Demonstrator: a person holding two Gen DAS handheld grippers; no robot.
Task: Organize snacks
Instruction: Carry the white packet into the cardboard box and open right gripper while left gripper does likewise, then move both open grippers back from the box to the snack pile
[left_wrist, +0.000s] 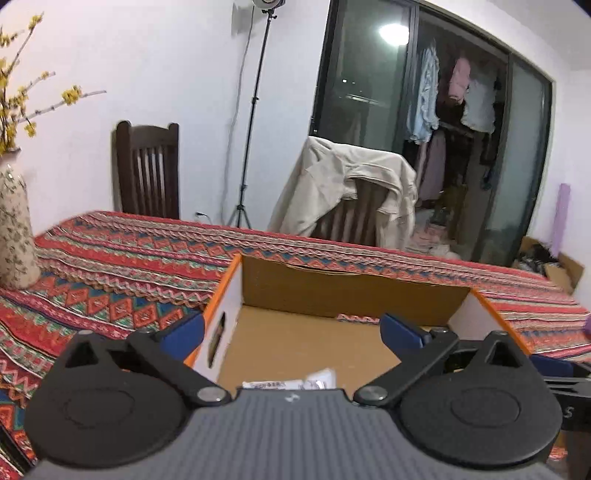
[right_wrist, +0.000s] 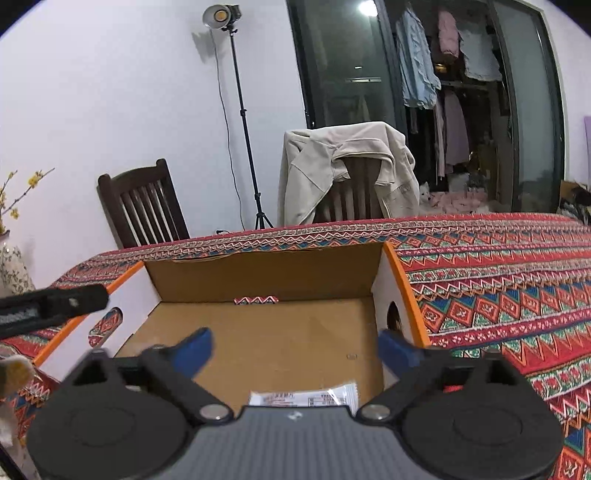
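Observation:
An open cardboard box (left_wrist: 351, 291) with orange-edged white sides stands on the patterned tablecloth (left_wrist: 110, 280). My left gripper (left_wrist: 291, 332) hovers over the box's left part, its blue fingers spread wide with nothing between them. A white snack packet (left_wrist: 317, 380) lies on the box floor just below it, partly hidden by the gripper body. In the right wrist view my right gripper (right_wrist: 297, 347) is open over the same box (right_wrist: 258, 273), above a white snack packet (right_wrist: 306, 398) with red print. Part of the left gripper (right_wrist: 51, 302) shows at that view's left edge.
A flowered vase (left_wrist: 14, 229) with yellow blossoms stands at the table's left end. Behind the table are a dark wooden chair (left_wrist: 147, 173), a light stand (left_wrist: 251, 122) and a chair draped with a beige jacket (left_wrist: 343, 184). The tablecloth (right_wrist: 498, 295) stretches right of the box.

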